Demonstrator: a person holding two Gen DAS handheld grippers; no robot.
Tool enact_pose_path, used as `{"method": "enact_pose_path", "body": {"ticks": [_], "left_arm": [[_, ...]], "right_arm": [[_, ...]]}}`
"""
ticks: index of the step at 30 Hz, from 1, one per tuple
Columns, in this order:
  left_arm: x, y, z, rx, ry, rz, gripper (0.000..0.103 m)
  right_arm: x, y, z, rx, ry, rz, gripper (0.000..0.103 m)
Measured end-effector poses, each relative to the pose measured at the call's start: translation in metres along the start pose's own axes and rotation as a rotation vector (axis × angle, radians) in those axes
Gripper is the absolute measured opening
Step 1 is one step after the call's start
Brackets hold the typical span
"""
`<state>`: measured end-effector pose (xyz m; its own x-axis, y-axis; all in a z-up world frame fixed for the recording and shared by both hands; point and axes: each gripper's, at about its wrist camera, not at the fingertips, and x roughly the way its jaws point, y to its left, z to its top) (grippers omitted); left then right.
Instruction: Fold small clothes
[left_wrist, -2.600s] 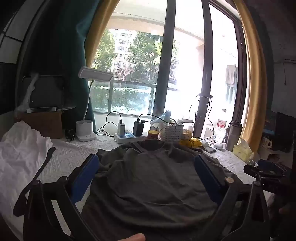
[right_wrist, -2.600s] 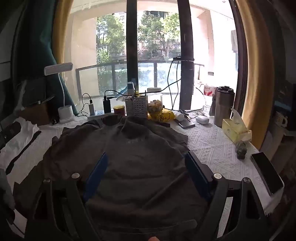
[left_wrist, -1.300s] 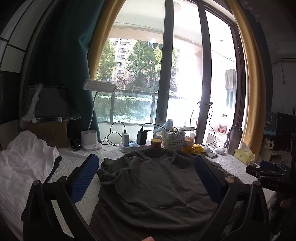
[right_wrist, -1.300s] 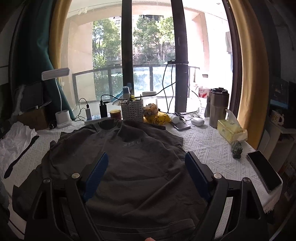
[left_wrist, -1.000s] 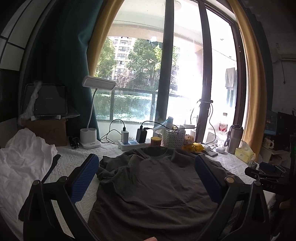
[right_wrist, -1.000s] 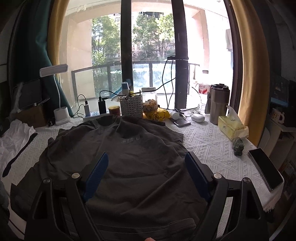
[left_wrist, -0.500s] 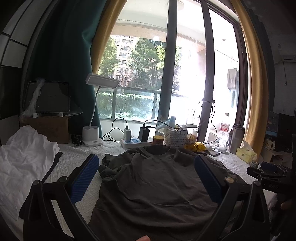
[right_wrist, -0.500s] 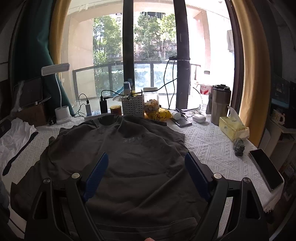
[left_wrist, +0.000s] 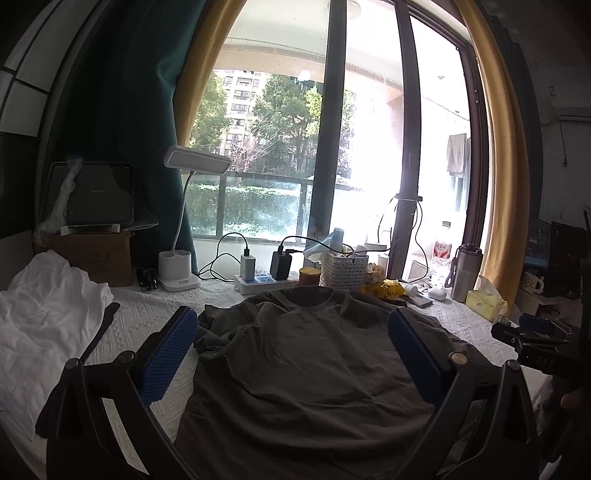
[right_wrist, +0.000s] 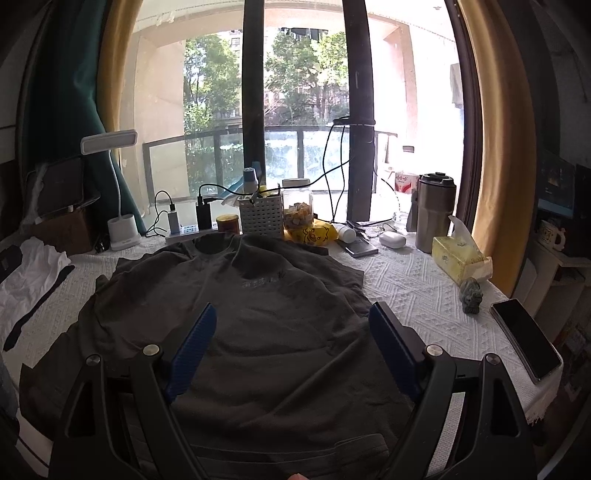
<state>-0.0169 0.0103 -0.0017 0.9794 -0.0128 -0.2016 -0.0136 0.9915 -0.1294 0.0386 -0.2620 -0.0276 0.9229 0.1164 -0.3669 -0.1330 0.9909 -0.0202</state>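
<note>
A dark grey T-shirt (left_wrist: 295, 362) lies spread on the white tablecloth, collar toward the window; it also shows in the right wrist view (right_wrist: 266, 317). Its left sleeve is rumpled. My left gripper (left_wrist: 293, 354) is open, blue pads wide apart, held above the shirt's middle and holding nothing. My right gripper (right_wrist: 291, 343) is open too, above the shirt's lower part and empty. The other gripper's dark body (left_wrist: 532, 343) shows at the right edge of the left wrist view.
A white garment (left_wrist: 44, 321) lies at the table's left. Along the window stand a desk lamp (left_wrist: 179, 266), power strip (left_wrist: 258, 282), white basket (right_wrist: 260, 218), jar (right_wrist: 297, 212) and steel tumbler (right_wrist: 434, 210). A tissue box (right_wrist: 460, 260), small figurine (right_wrist: 471, 295) and phone (right_wrist: 526, 338) sit right.
Both grippers stay open over the shirt. The left view has tilted up and drifted slightly; the right has barely shifted. The shirt has not moved.
</note>
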Motion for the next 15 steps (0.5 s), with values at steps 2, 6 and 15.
{"method": "enact_pose_path", "body": {"ticks": [2, 6, 15], "left_arm": [[-0.0001, -0.0001, -0.0007, 0.002, 0.001, 0.000, 0.102], [-0.0001, -0.0001, -0.0012, -0.002, 0.004, 0.011, 0.102], [-0.0010, 0.0044, -0.0013, -0.013, 0.008, 0.036, 0.102]], "right_arm": [[-0.0003, -0.0007, 0.0002, 0.000, -0.001, 0.000, 0.087], [-0.0003, -0.0007, -0.0001, 0.000, 0.000, 0.000, 0.087], [0.0003, 0.0020, 0.0004, -0.003, 0.004, 0.006, 0.087]]}}
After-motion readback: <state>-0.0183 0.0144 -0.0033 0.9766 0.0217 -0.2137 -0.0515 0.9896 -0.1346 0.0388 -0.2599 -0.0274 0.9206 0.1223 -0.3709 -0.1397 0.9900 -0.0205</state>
